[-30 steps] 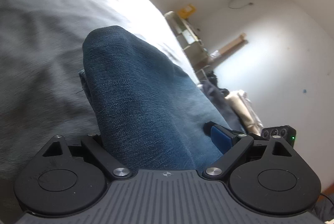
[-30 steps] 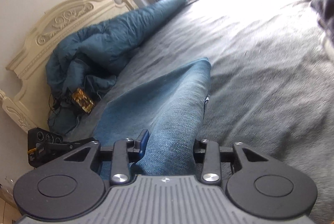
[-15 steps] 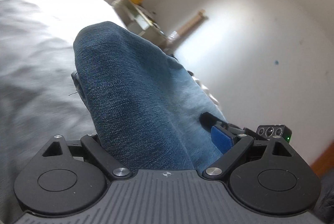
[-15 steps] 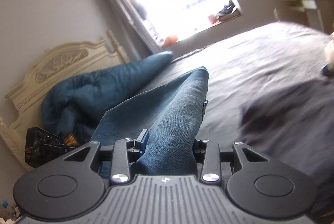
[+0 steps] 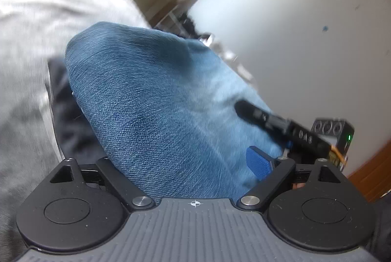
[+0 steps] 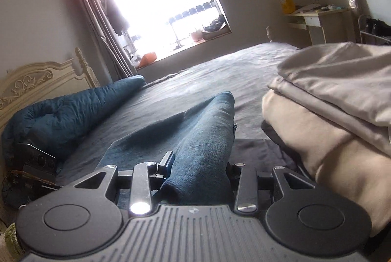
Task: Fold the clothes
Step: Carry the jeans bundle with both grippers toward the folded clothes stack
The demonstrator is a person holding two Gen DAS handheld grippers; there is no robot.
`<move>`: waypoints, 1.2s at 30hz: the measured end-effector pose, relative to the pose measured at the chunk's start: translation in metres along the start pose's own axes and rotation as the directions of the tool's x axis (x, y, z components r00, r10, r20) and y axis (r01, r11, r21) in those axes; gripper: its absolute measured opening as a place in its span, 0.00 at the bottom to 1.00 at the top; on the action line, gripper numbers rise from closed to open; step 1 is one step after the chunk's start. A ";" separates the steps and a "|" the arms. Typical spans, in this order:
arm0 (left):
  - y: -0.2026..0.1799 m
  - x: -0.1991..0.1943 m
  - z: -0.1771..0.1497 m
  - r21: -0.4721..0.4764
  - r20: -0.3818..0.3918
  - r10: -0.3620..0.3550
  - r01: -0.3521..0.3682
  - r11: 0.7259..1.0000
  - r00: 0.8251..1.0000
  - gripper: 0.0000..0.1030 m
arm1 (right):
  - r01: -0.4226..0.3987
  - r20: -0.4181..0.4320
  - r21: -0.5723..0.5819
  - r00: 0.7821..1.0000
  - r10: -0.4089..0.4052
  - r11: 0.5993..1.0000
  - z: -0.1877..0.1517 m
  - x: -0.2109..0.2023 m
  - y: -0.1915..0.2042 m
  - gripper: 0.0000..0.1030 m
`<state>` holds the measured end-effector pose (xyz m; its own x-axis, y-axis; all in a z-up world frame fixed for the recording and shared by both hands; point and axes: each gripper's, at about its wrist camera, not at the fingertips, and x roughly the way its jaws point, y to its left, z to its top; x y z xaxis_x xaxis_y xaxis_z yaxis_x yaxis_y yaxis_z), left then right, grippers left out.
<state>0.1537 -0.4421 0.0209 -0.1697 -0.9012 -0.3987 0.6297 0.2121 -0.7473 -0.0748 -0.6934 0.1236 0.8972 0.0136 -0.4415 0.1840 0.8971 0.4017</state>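
Grey bedding covers the bed (image 6: 244, 66), which a second ago filled both views from above; now the cameras look level across it, so we have swung the load toward the pile of folded beige clothes (image 6: 330, 100). The denim jeans (image 5: 158, 110), already doubled over, hang clamped in our left claw (image 5: 185, 164) and right claw (image 6: 198, 171). We judge this a carry toward stacking.
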 end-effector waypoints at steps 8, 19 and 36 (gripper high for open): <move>0.012 0.006 0.004 0.008 -0.007 0.010 -0.010 1.000 1.000 0.85 | 0.002 0.020 0.053 1.000 -0.003 0.999 -0.023 0.018 -0.032 0.39; 0.012 0.011 0.017 -0.053 -0.003 0.016 -0.016 0.998 1.000 0.87 | 0.015 0.047 0.139 0.999 -0.022 0.990 -0.037 0.030 -0.058 0.40; -0.008 -0.062 0.051 0.034 0.204 0.064 -0.072 0.997 0.977 0.98 | 0.217 0.312 -0.058 0.931 -0.189 0.974 -0.055 -0.053 0.013 0.49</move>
<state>0.1975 -0.4073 0.0786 0.0291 -0.9440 -0.3286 0.6654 0.2636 -0.6984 -0.1424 -0.6578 0.1079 0.9259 -0.2943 -0.2368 0.3506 0.9028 0.2492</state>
